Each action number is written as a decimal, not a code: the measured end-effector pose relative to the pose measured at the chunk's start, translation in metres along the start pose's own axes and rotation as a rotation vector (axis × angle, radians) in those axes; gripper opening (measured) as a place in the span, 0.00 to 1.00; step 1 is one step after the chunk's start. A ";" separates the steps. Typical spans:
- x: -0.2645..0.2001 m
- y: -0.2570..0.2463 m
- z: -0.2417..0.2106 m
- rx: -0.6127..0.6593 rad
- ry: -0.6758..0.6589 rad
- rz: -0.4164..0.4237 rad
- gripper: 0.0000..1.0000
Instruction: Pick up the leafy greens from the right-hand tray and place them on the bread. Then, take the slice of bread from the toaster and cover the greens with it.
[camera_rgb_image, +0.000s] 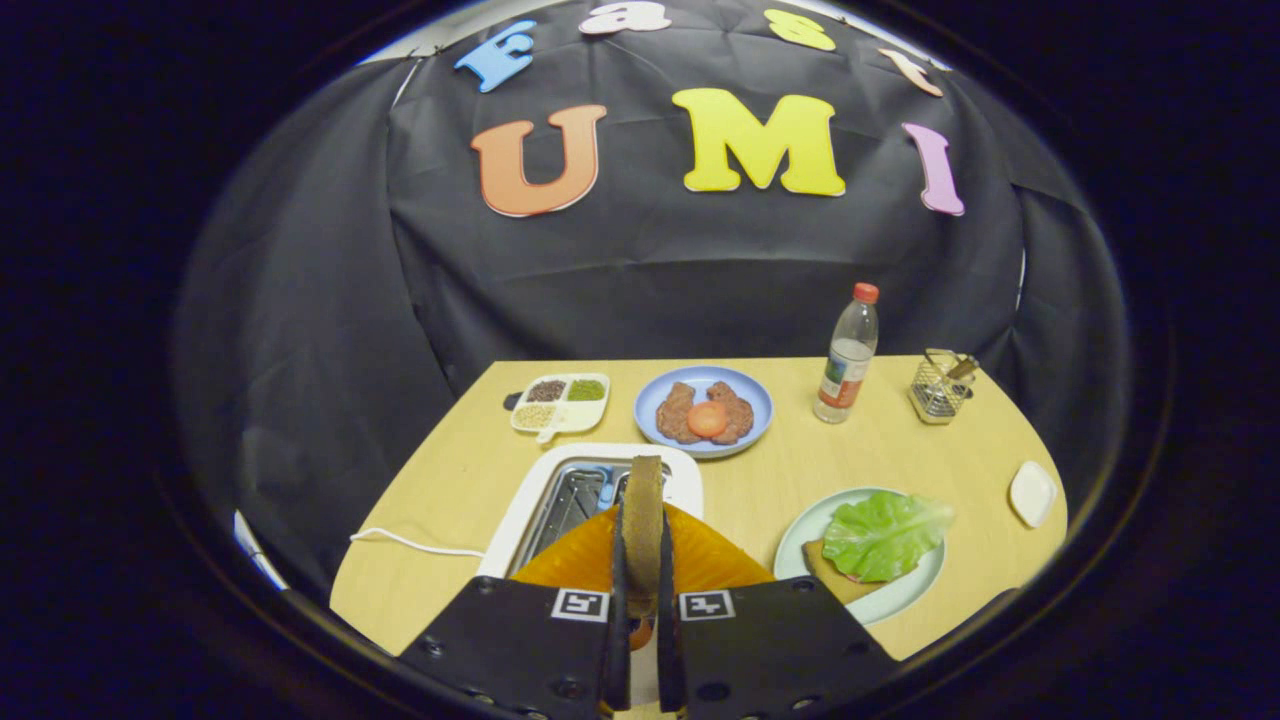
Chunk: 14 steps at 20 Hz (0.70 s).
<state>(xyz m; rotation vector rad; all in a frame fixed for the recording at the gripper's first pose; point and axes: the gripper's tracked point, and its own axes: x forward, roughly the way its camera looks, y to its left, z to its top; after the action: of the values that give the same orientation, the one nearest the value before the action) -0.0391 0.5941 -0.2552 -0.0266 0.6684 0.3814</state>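
Observation:
My gripper is shut on a slice of bread, held upright on edge between the fingers and raised just above the white toaster, whose open slots lie right behind it. To the right of the fingers, a pale green plate carries a bottom slice of bread with a leaf of green lettuce lying over it.
Beyond the toaster, a blue plate holds meat patties with a tomato slice. A white divided dish of grains lies to its left. A water bottle, a wire basket and a small white dish stand to the right. The toaster's cord trails left.

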 end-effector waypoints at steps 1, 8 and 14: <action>-0.005 -0.002 0.007 -0.002 -0.018 0.011 0.11; -0.054 -0.027 0.068 0.047 -0.078 0.082 0.04; -0.080 -0.105 0.105 0.009 -0.160 0.063 0.04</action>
<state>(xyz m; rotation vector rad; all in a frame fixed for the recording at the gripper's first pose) 0.0035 0.4850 -0.1340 0.0332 0.5137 0.4362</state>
